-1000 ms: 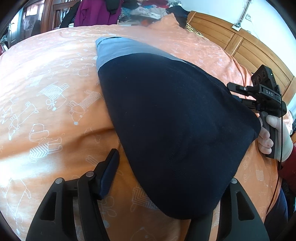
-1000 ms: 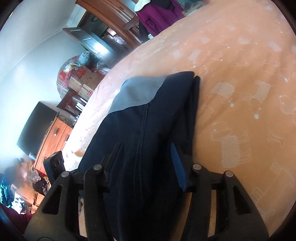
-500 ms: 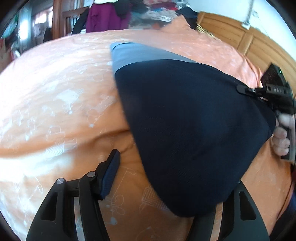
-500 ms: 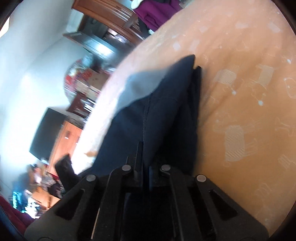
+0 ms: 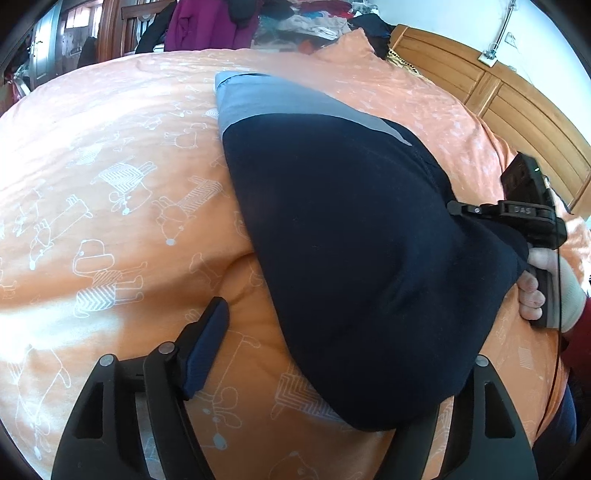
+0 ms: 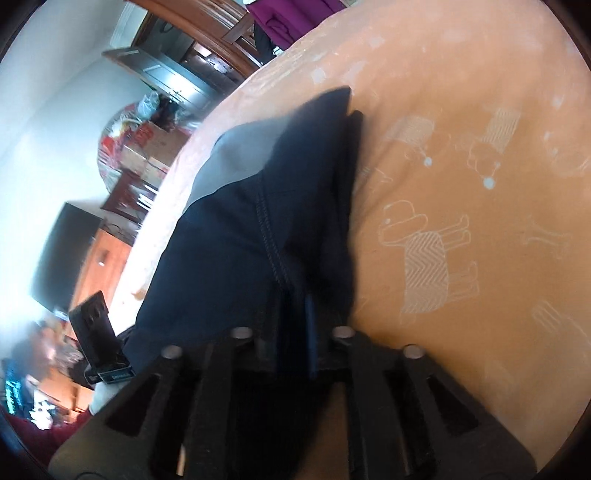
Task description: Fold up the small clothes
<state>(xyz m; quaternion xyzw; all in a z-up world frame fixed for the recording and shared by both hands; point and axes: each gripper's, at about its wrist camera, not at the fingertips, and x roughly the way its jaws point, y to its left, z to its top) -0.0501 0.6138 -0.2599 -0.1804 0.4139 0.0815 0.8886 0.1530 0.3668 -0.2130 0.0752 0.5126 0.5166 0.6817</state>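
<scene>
A dark blue piece of clothing point(image 5: 362, 258) with a grey band point(image 5: 273, 98) at its far end lies on a bed with an orange cover point(image 5: 110, 177). The cover has little white dogs drawn on it. The left gripper point(image 5: 332, 350) sits low over the near end of the cloth, and its two fingers stand wide apart. One finger with a blue pad point(image 5: 207, 347) is off to the side over the orange cover, and the other finger is mostly hidden under the edge of the cloth. It is not pinching anything. The right gripper point(image 6: 295, 332) has its fingers squeezed close together on a fold of the dark cloth point(image 6: 258, 240), near a stitched seam, and the cloth is bunched up into a ridge in front of it. In the left wrist view, a hand point(image 5: 535, 291) with a pale cuff holds the handle of the right gripper at the right side of the cloth. A wooden headboard point(image 5: 480, 85) stands behind the bed, and clothes point(image 5: 207, 22) hang at the far side of the room.
</scene>
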